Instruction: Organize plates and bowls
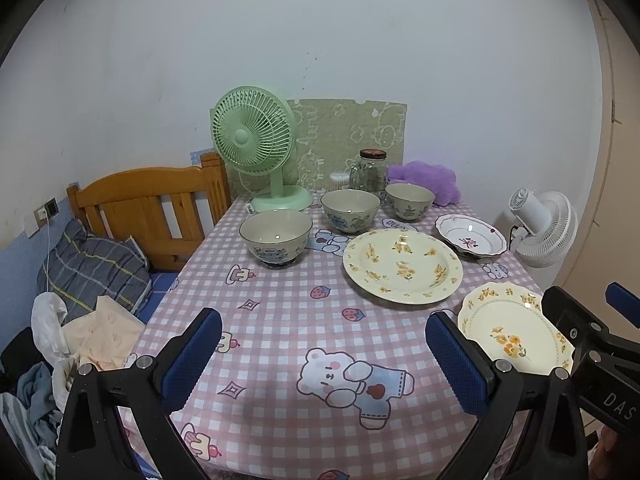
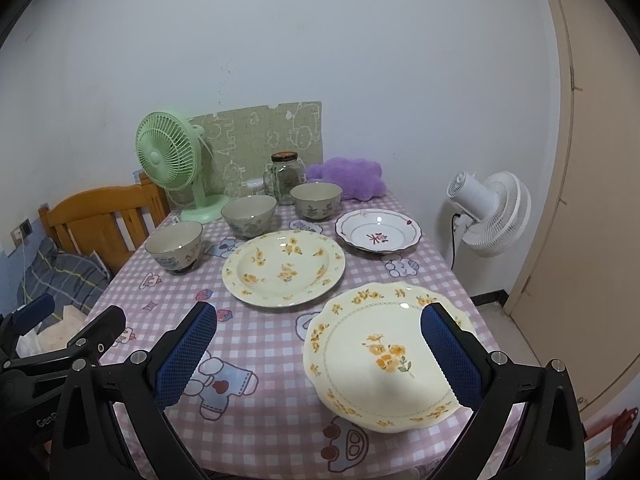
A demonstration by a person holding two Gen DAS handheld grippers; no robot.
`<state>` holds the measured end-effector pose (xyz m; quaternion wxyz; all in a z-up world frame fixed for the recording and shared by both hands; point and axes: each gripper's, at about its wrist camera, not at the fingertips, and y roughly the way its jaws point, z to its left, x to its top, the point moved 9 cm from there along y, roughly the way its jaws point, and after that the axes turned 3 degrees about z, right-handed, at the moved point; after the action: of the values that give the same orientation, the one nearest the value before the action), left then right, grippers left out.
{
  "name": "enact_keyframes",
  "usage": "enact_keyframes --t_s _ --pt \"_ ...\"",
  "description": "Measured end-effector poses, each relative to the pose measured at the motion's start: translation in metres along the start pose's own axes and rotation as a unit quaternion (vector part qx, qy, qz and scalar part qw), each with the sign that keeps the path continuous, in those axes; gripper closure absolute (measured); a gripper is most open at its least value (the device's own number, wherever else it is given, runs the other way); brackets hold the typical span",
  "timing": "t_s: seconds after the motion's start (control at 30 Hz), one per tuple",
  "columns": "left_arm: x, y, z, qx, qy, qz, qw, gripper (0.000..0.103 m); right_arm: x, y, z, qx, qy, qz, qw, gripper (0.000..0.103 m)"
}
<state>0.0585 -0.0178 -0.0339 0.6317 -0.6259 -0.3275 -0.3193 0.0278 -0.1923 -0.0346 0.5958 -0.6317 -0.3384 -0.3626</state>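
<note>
The large round plate point(image 2: 283, 268) sits mid-table on the pink checked tablecloth point(image 1: 280, 312) and serves as the landmark. Nearer than it, toward the table's right front edge, lies the scalloped yellow-flowered plate point(image 2: 384, 356); the right gripper point(image 2: 320, 356) hangs over it with jaws spread wide, grasping nothing. Left of that, over bare cloth, the left gripper point(image 1: 324, 356) is likewise released. Behind the large plate stand three bowls point(image 1: 276, 237) point(image 1: 350, 211) point(image 1: 409, 201), all empty; to its right rear rests a white red-trimmed dish point(image 1: 470, 236), near the table's right edge.
</note>
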Motion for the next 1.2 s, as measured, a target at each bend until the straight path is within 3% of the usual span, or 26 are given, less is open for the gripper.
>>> enact_keyframes --t_s 1.2 --pt "-0.0015 -0.0023 0.0047 0.0 -0.008 -0.007 0.9999 0.002 0.0 -0.0028 0.0045 -0.001 -0.01 -0.007 1.0 0.0"
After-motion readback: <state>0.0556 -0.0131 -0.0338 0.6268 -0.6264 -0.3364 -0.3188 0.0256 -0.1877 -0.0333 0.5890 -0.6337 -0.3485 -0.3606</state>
